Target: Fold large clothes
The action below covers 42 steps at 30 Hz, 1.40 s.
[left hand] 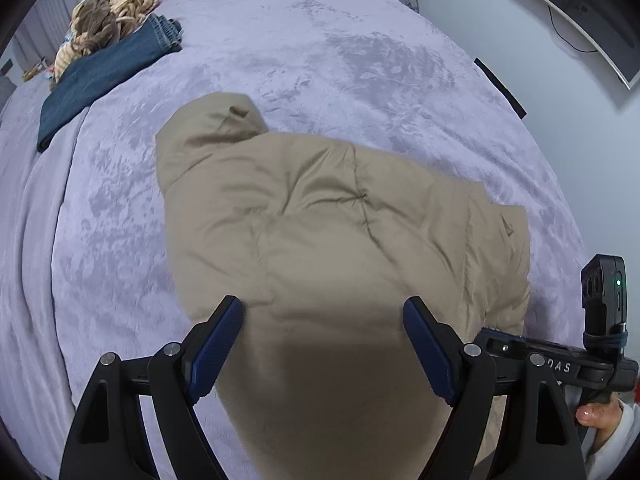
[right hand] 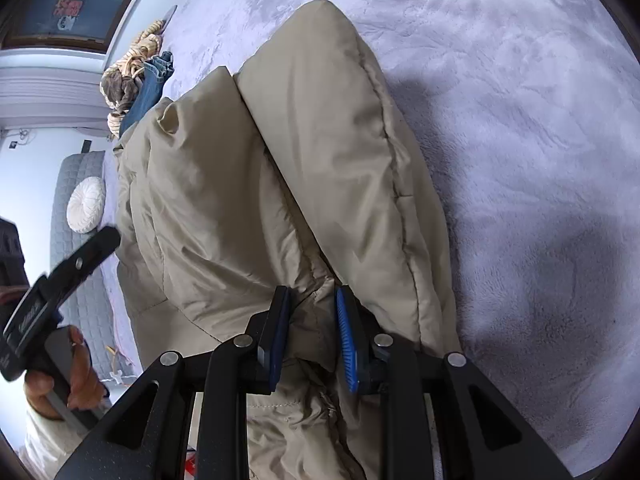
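The right gripper (right hand: 313,312) is narrow and pinches a fold of the beige jacket (right hand: 280,184) at its near edge. The left gripper (left hand: 323,320) is wide above the jacket and holds nothing. The jacket lies on the lilac blanket (left hand: 360,60), in the near middle. Far left lie jeans (left hand: 100,80) and a knit sweater (left hand: 104,20).

We see a bed (left hand: 360,40) under a lilac blanket. On it lie three things — a beige jacket (left hand: 320,220), folded jeans (left hand: 104,76) and a tan knit (left hand: 108,20).
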Motion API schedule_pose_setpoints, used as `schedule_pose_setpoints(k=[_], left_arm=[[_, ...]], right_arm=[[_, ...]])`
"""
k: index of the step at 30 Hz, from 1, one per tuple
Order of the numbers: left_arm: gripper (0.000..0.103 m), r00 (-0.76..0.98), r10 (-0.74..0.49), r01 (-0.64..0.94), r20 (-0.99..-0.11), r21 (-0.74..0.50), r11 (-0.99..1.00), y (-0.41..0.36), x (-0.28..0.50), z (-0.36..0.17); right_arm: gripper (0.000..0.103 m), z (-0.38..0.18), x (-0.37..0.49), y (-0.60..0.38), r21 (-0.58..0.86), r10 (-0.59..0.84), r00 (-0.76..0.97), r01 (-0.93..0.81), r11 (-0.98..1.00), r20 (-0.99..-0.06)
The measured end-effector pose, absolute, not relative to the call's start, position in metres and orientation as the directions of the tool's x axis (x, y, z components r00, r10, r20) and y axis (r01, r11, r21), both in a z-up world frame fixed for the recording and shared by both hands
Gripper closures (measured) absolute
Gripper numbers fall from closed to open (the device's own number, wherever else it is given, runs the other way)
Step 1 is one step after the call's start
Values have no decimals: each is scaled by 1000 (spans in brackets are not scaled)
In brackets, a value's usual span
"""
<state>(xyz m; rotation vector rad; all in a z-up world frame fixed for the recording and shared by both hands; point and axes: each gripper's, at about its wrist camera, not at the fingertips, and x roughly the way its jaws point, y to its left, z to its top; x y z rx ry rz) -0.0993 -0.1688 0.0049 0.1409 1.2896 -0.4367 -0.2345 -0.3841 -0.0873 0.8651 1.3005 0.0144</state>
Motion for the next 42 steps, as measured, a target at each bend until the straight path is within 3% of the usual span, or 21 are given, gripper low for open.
schedule_pose_setpoints(k=[3, 4, 5, 14, 17, 19, 22, 28, 42], left_arm=[[20, 198, -227, 350, -953, -148, 925, -150, -111, 2], [13, 195, -229, 340, -954, -153, 928, -143, -115, 0], [0, 192, -231, 334, -954, -158, 929, -139, -117, -1], [0, 156, -245, 313, -957, -188, 931, -107, -127, -6], [0, 156, -251, 319, -955, -192, 928, -101, -126, -4], [0, 153, -263, 323, -952, -204, 924, -97, -126, -4], [0, 158, -260, 327, -952, -198, 924, -90, -127, -4], [0, 151, -275, 335, -949, -213, 918, -73, -131, -1], [0, 99, -323, 205, -941, -299, 932, -79, -107, -19]], right_arm=[[79, -86, -228, -377, 543, 449, 307, 449, 709, -839], [78, -85, -226, -375, 540, 445, 306, 452, 711, -842], [78, -84, -225, -374, 536, 440, 306, 454, 711, -844], [73, -69, -229, -362, 478, 374, 300, 482, 735, -878], [64, -56, -233, -358, 451, 338, 303, 497, 742, -891], [48, -45, -239, -352, 435, 312, 313, 500, 749, -897], [36, -30, -248, -342, 412, 275, 328, 493, 766, -904], [23, -18, -261, -318, 324, 188, 311, 475, 818, -932], [22, -6, -247, -349, 355, 230, 313, 441, 824, -921]])
